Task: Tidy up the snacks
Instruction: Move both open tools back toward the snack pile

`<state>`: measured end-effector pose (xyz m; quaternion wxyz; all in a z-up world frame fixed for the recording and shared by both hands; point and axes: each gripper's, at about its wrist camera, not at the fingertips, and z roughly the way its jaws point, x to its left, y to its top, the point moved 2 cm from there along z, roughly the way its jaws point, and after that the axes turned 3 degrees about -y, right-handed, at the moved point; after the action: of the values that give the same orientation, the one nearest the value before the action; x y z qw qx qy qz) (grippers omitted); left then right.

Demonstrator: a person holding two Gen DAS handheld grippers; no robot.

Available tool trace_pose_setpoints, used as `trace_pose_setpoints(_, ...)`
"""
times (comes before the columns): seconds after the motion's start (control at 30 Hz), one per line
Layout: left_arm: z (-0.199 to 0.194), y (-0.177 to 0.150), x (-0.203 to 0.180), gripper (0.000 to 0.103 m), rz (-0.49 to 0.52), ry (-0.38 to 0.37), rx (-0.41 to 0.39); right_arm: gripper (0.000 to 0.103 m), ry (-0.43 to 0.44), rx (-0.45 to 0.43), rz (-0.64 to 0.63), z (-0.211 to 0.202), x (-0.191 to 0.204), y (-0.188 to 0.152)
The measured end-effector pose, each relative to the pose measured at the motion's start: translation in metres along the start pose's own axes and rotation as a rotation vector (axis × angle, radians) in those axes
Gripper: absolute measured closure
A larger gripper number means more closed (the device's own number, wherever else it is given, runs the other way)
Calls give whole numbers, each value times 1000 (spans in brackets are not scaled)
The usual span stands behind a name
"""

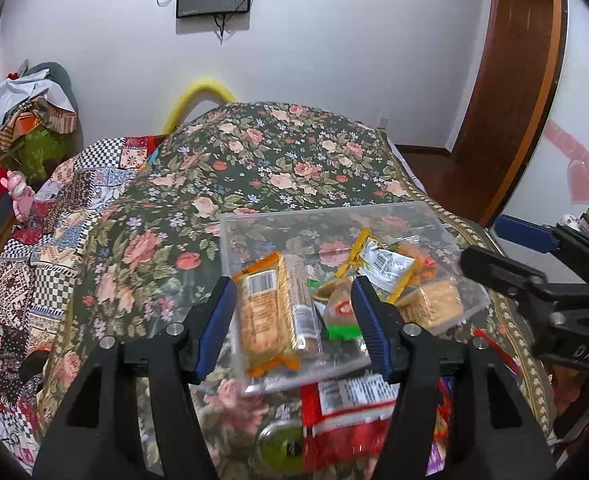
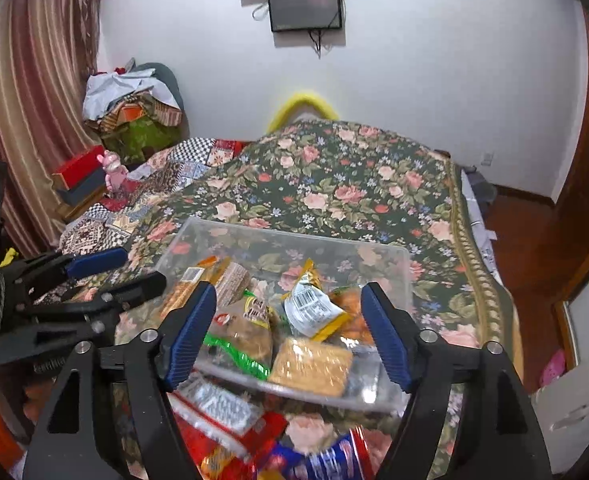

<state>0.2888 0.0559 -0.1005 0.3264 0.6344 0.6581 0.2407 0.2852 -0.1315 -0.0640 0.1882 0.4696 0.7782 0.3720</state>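
Observation:
A clear plastic bin [image 1: 230, 240] [image 2: 390, 256] sits on the floral bedspread and holds several snack packs: an orange cracker pack [image 1: 274, 312] [image 2: 198, 284], a green-edged pack [image 1: 340, 314] [image 2: 238, 336], a yellow pouch [image 1: 382, 268] [image 2: 314, 308] and a square cracker pack [image 1: 434, 304] [image 2: 310, 368]. My left gripper [image 1: 294, 328] is open, its jaws either side of the orange pack, above the bin's near edge. My right gripper [image 2: 290, 336] is open over the bin. A red packet [image 1: 346, 412] [image 2: 222, 412] and a blue packet [image 2: 330, 460] lie loose in front of the bin.
The floral bedspread [image 1: 254, 160] [image 2: 334, 184] stretches to a white wall. A patchwork quilt [image 1: 54, 240] lies left, with piled clothes [image 1: 26, 116] and boxes [image 2: 78, 180] beyond. A green round lid [image 1: 282, 444] lies near the red packet. A wooden door [image 1: 510, 80] stands right.

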Motion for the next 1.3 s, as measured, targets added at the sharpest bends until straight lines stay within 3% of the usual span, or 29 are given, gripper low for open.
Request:
trace_pose_setpoints(0.07,-12,-4,3,40,0,2,-4,28,2,-14,-4,-13,-2,-5)
trace_pose_setpoints(0.13,-23,-11,6,38,4,11,-3,18,-9,-31,-4,-25,-4,-11)
trace_pose_setpoints(0.5,-46,-63,20,34,-15,3,75,16,-29,24,47,-41,-21,-65)
trace_pose_setpoints(0.77,-35,-103,1,34,5,-46,156,10,-30,131,72,-28,-25,-110)
trace_pose_setpoints(0.93,-21,-118,-17,30,63,-56,197,3,-30,165,94,-17,-29,-121)
trace_pose_setpoints(1.07,-8,-119,-29,28,99,-40,217,3,-28,194,111,-3,-33,-124)
trace_pose_setpoints(1.17,2,-117,-37,17,121,-31,214,1,-5,208,123,2,-35,-126)
trace_pose_setpoints(1.3,15,-112,-49,16,161,-27,212,1,2,209,113,5,-32,-126)
